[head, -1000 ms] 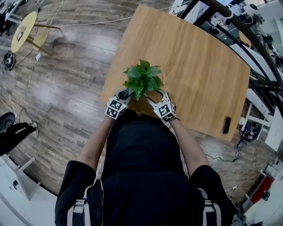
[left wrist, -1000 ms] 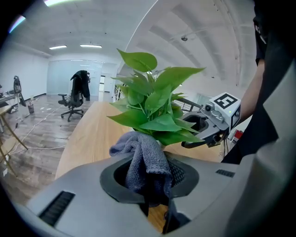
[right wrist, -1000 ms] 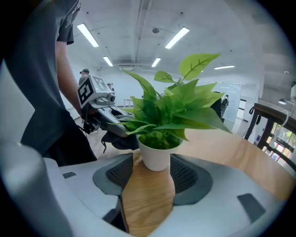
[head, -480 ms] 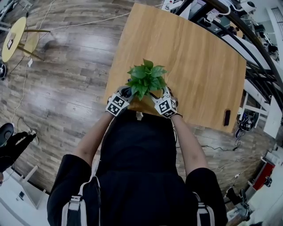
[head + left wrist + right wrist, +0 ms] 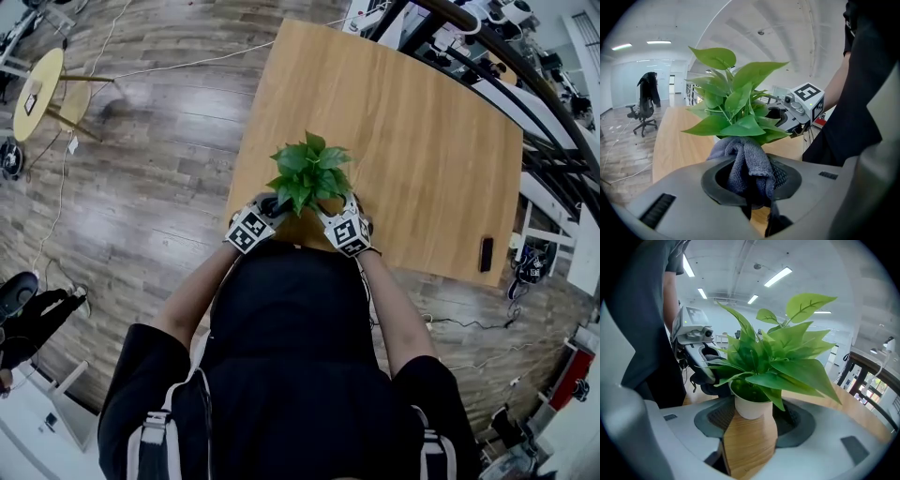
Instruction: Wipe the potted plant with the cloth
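Left gripper (image 5: 750, 180) holds cloth (image 5: 743, 159) under potted plant (image 5: 736, 110) leaves; right gripper (image 5: 750, 427) grips it.

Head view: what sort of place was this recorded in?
Probably an open-plan office or lab workspace: a wooden table on plank flooring with loose cables, an office chair with a jacket draped on it across the room, and strip lights on a high ceiling.

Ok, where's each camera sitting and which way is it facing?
Head view: on the head, steeply down at plant and table; torso, arms, left gripper, right gripper show.
Left gripper view: along jaws shut on cloth, toward plant; right gripper, arm show.
Right gripper view: along jaws flanking pot, contact unclear; left gripper shows.
Shared: the plant.
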`<state>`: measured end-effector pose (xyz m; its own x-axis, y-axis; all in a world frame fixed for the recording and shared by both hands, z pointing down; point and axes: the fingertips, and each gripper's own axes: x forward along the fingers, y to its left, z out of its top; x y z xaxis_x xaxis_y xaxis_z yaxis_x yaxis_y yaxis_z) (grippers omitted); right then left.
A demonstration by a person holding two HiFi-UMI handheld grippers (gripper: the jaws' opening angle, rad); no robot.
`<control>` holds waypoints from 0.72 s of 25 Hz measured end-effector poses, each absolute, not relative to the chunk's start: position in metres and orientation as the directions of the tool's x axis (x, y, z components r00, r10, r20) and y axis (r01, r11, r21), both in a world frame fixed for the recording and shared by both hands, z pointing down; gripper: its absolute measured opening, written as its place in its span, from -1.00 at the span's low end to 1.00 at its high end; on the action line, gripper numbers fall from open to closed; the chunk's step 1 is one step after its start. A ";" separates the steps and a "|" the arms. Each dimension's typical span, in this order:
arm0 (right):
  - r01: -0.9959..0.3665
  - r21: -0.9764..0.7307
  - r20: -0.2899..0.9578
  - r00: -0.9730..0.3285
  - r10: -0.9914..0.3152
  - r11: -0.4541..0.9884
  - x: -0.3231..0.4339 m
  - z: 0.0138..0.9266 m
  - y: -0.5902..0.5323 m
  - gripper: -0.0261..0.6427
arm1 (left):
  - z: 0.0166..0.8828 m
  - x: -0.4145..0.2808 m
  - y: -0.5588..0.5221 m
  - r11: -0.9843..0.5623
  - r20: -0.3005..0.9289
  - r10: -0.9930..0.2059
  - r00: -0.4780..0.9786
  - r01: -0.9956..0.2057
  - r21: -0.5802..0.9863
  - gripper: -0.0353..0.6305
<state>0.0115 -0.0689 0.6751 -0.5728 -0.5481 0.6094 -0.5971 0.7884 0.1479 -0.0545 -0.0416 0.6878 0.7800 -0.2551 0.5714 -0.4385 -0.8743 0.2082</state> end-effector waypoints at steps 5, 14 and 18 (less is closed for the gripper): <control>-0.595 0.109 0.595 -0.603 -0.532 0.796 -0.002 0.670 -0.058 -0.21 | 0.688 -0.070 -0.055 -0.833 0.581 -0.325 0.746 -0.517 0.199 -0.55; -0.658 -0.015 0.559 -0.630 -0.539 0.753 0.003 0.670 -0.055 -0.21 | 0.692 -0.087 -0.069 -0.812 0.586 -0.380 0.715 -0.562 0.159 -0.55; -0.658 0.009 0.572 -0.614 -0.544 0.753 0.008 0.670 -0.068 -0.21 | 0.691 -0.092 -0.078 -0.801 0.587 -0.408 0.699 -0.583 0.137 -0.55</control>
